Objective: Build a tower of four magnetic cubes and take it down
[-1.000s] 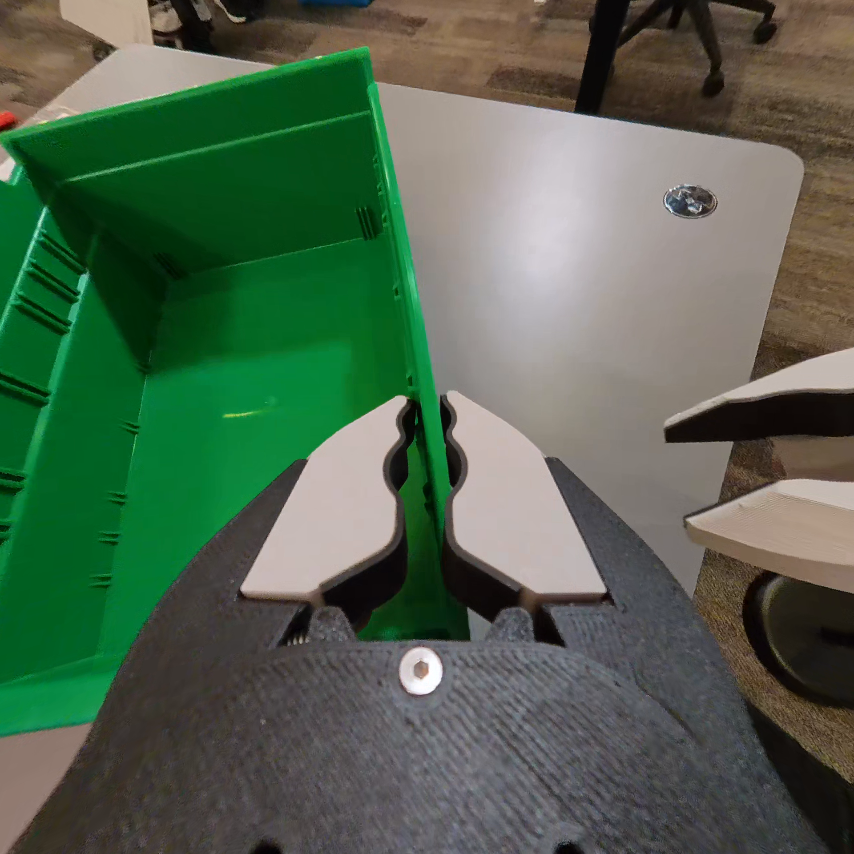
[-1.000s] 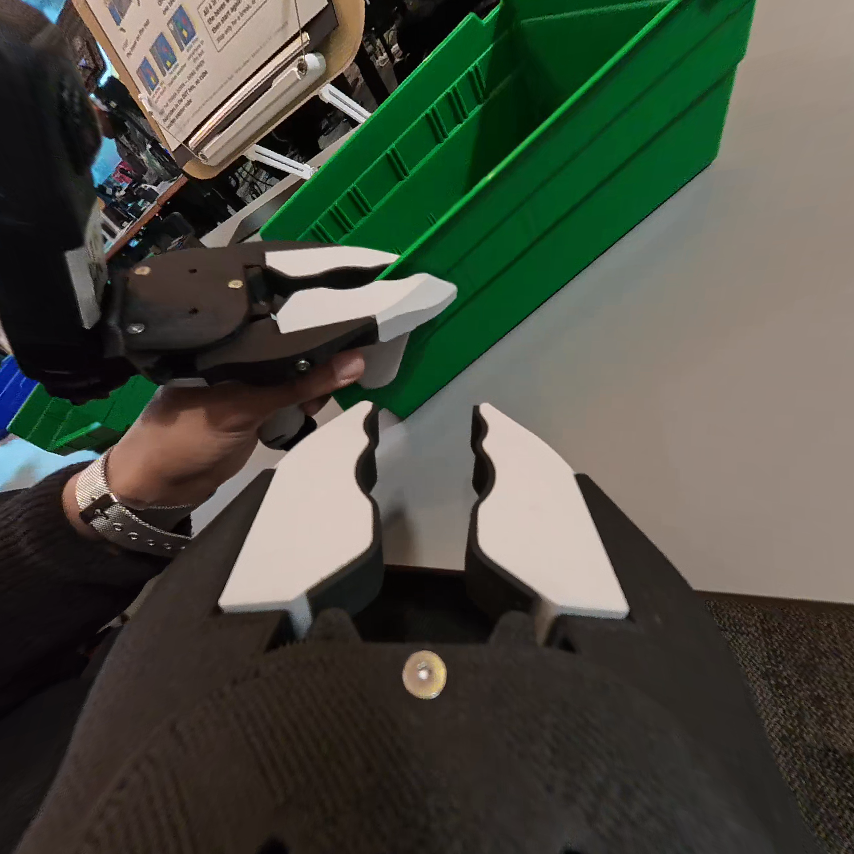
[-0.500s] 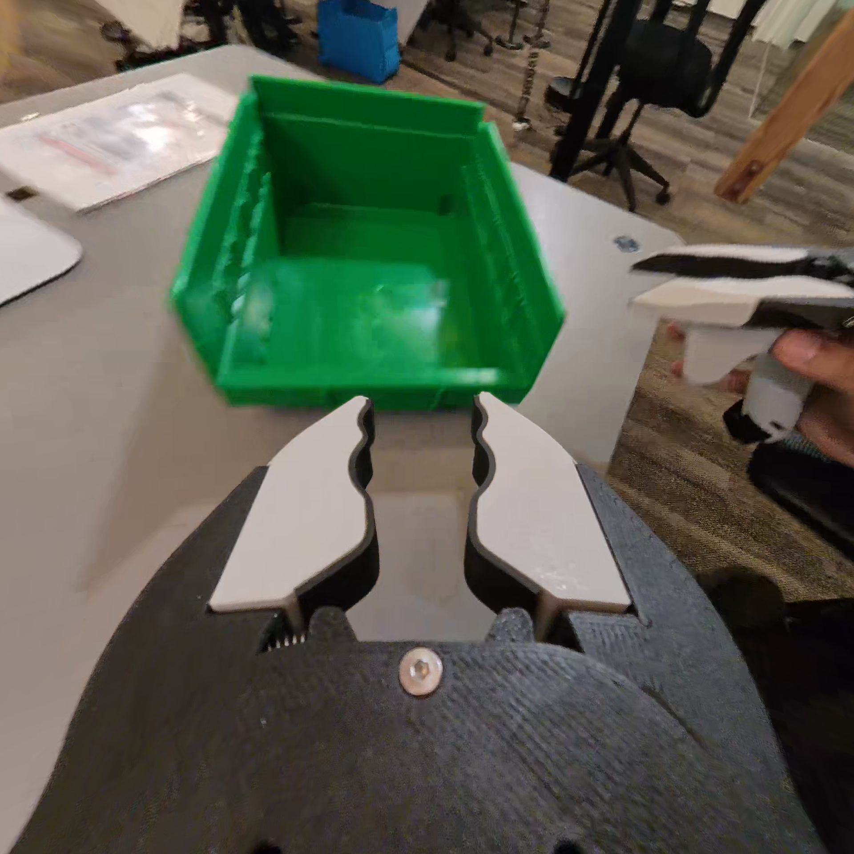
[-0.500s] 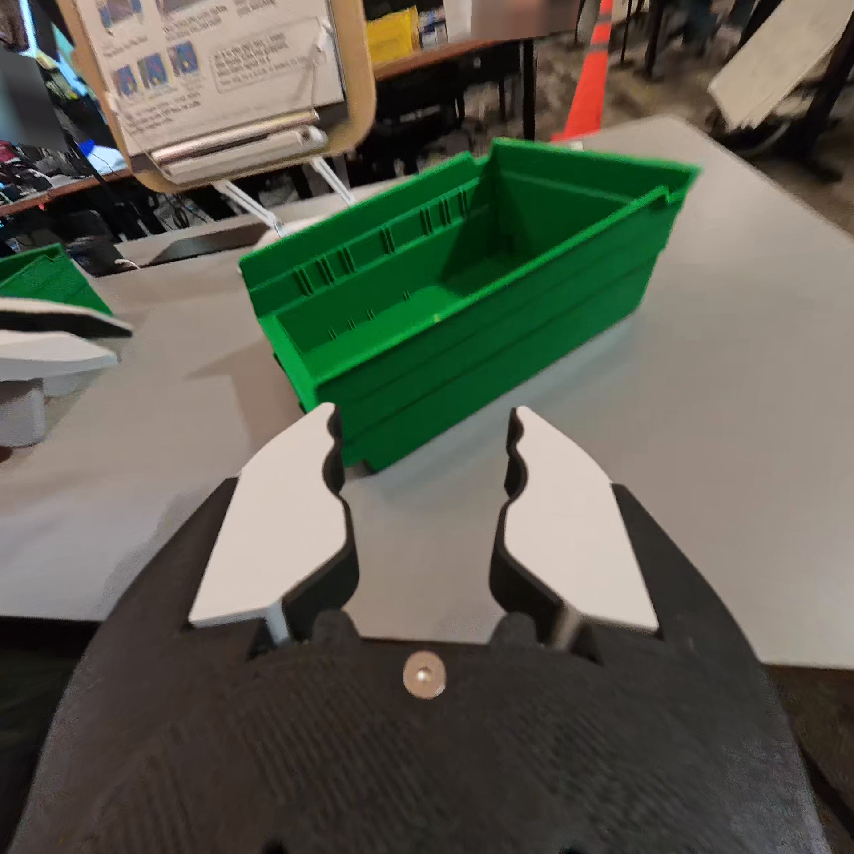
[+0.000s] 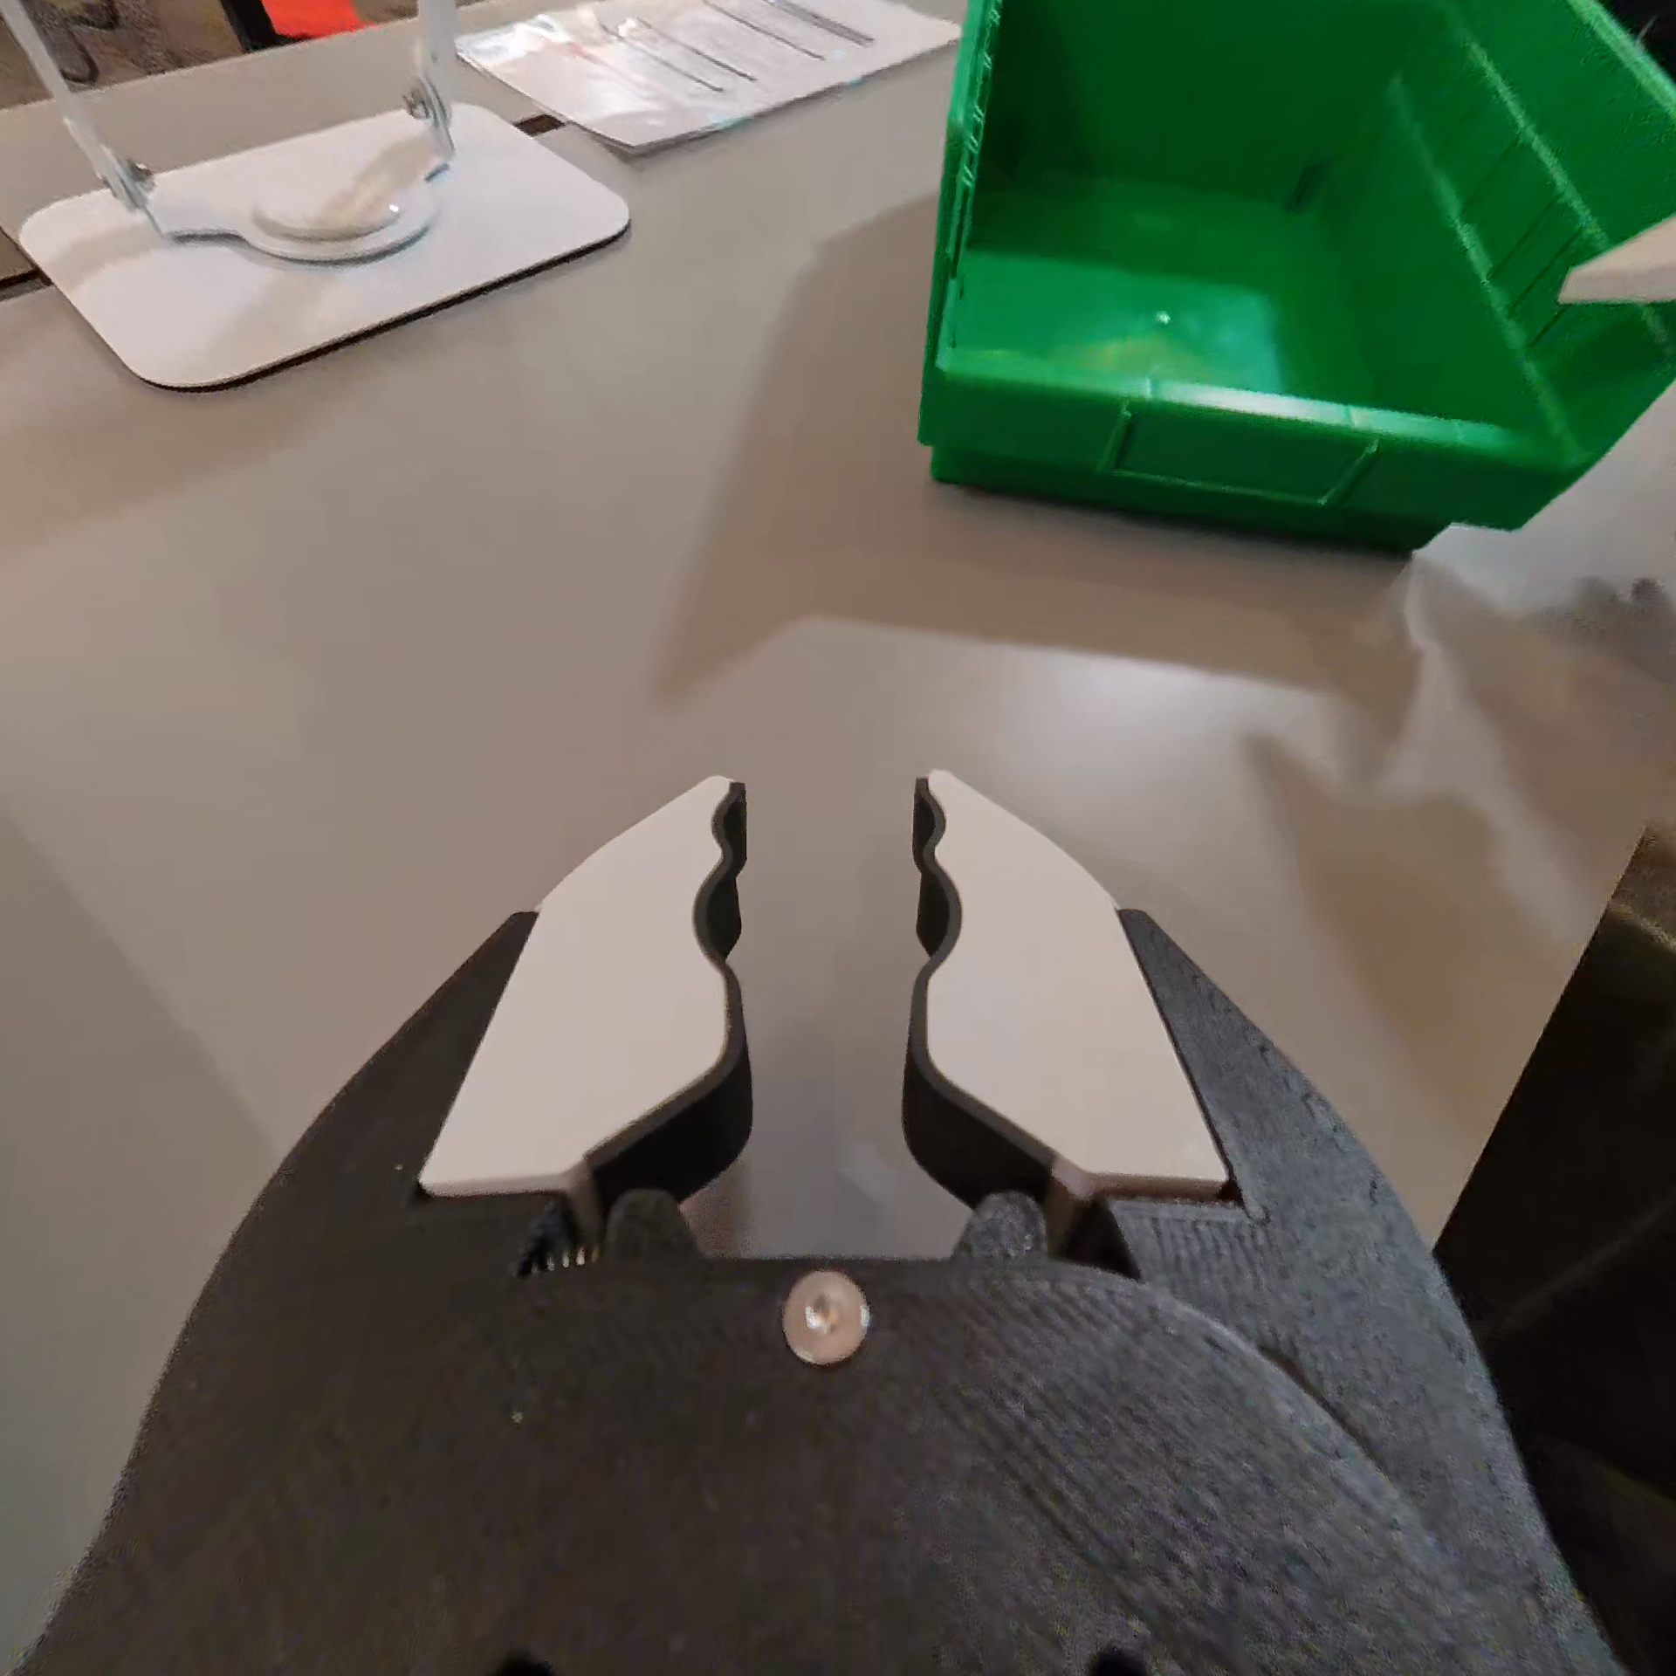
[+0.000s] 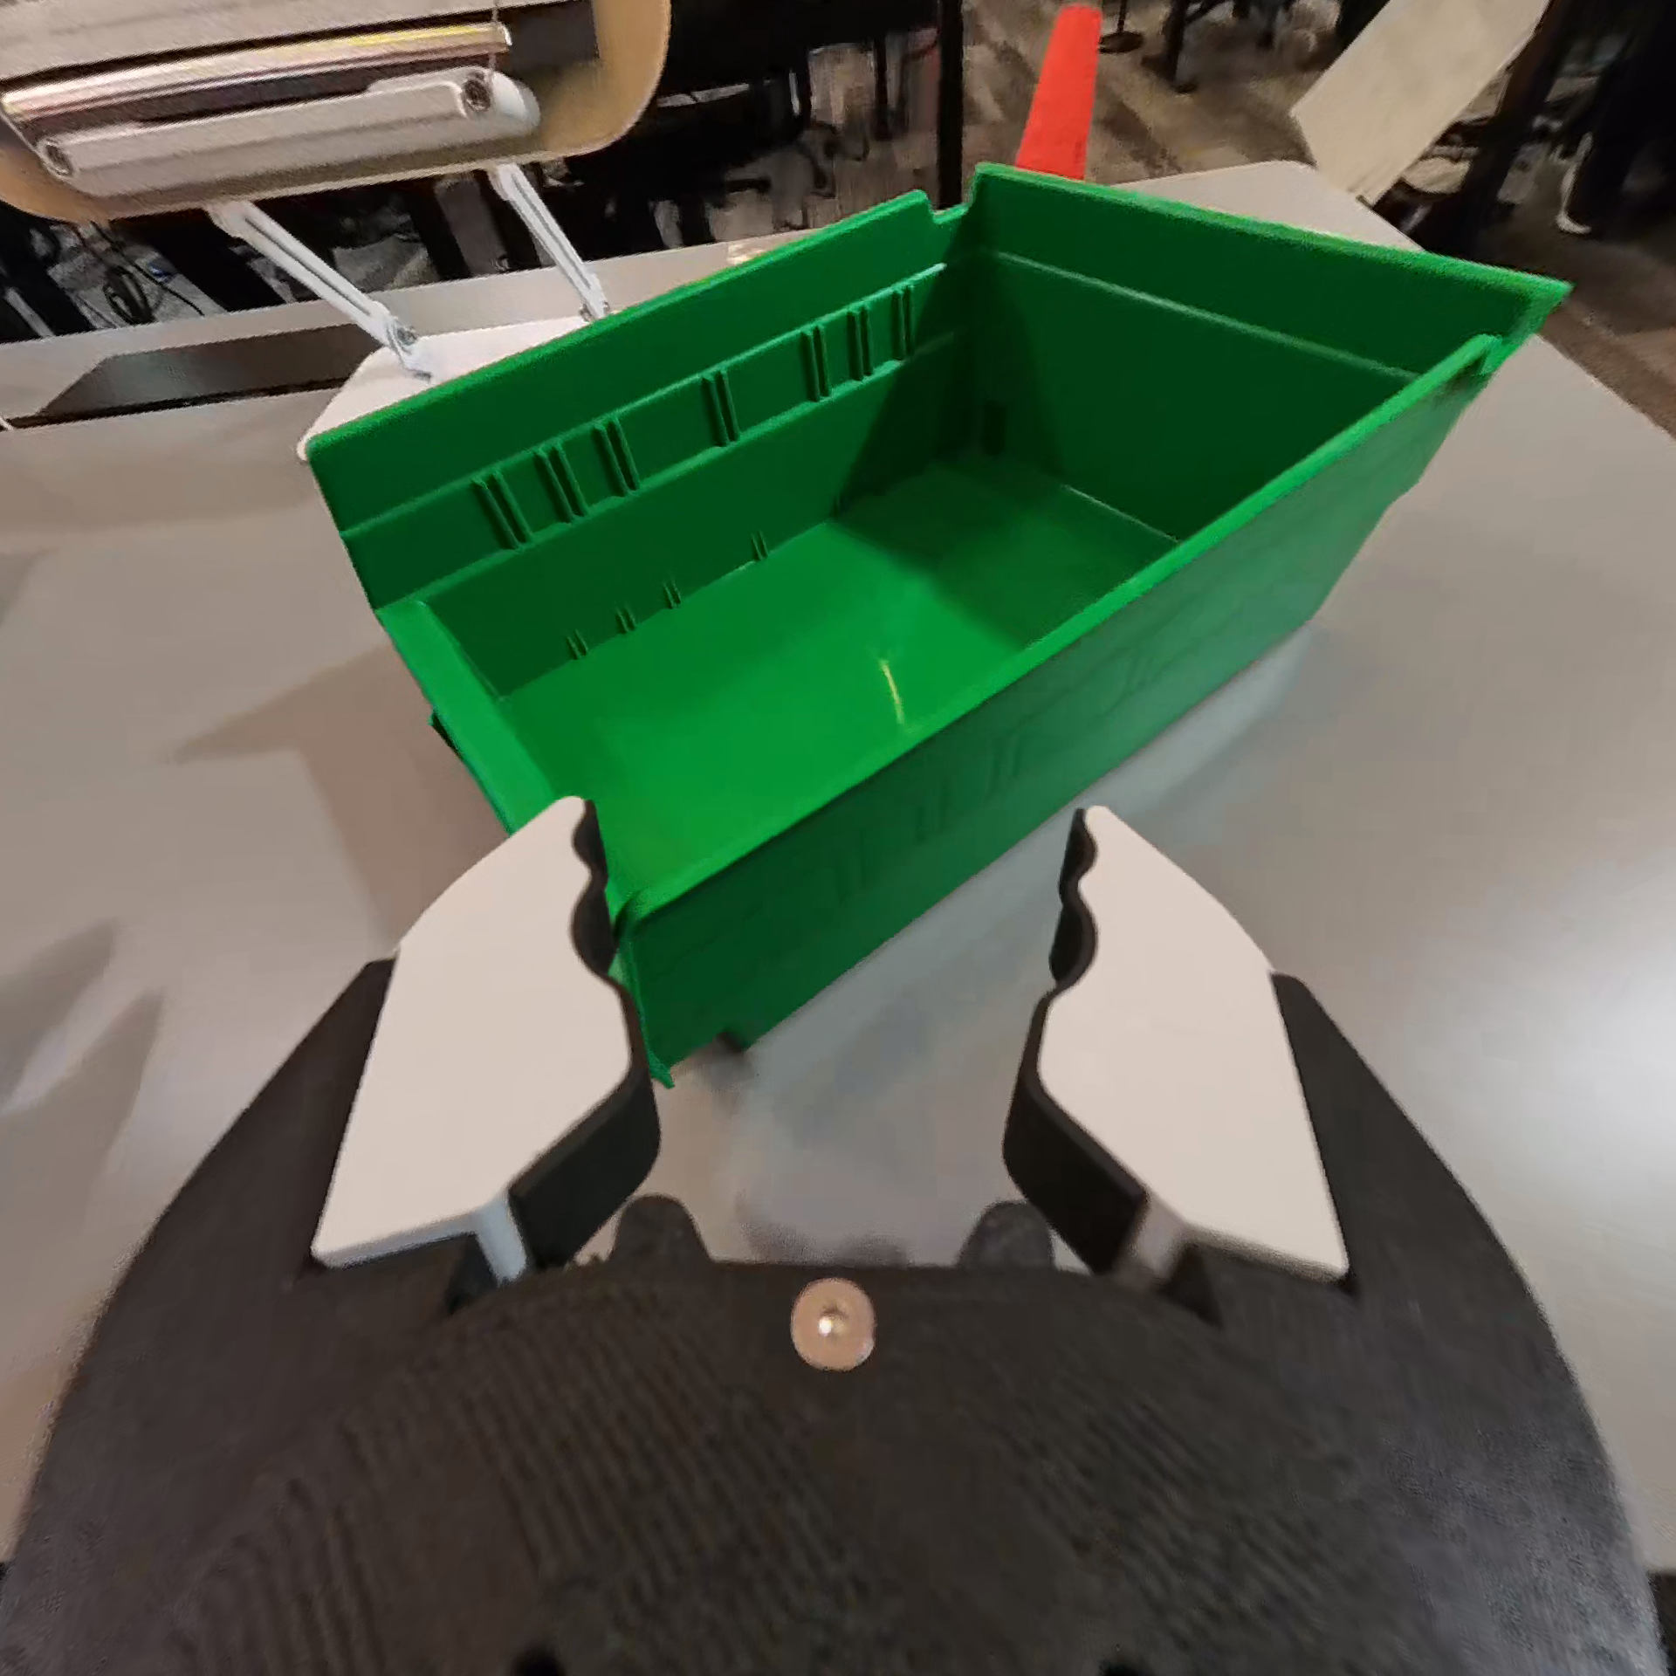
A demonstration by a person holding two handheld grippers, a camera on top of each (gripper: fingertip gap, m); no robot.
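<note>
An empty green plastic bin [image 6: 998,780] stands on the grey table [image 6: 1451,725]. My right gripper [image 6: 830,825] is open wide and empty. It hovers at the bin's near corner, with the left finger by the low front lip and the long side wall between the fingers. My left gripper [image 5: 830,798] is open and empty over bare table, well short of the bin [image 5: 1224,444], which sits to its upper right. A fingertip of the right gripper [image 5: 1623,272] shows at the right edge of the left wrist view, over the bin's side.
A white stand base [image 5: 317,245] and papers [image 5: 707,63] lie on the table [image 5: 453,589] beyond the left gripper. A clipboard on a stand [image 6: 317,109] rises behind the bin. An orange cone [image 6: 1057,91] and chairs stand on the floor past the table.
My left gripper let go of the bin's side wall, opened, drew back and swung left. My right gripper opened wider and moved in over the bin's near corner.
</note>
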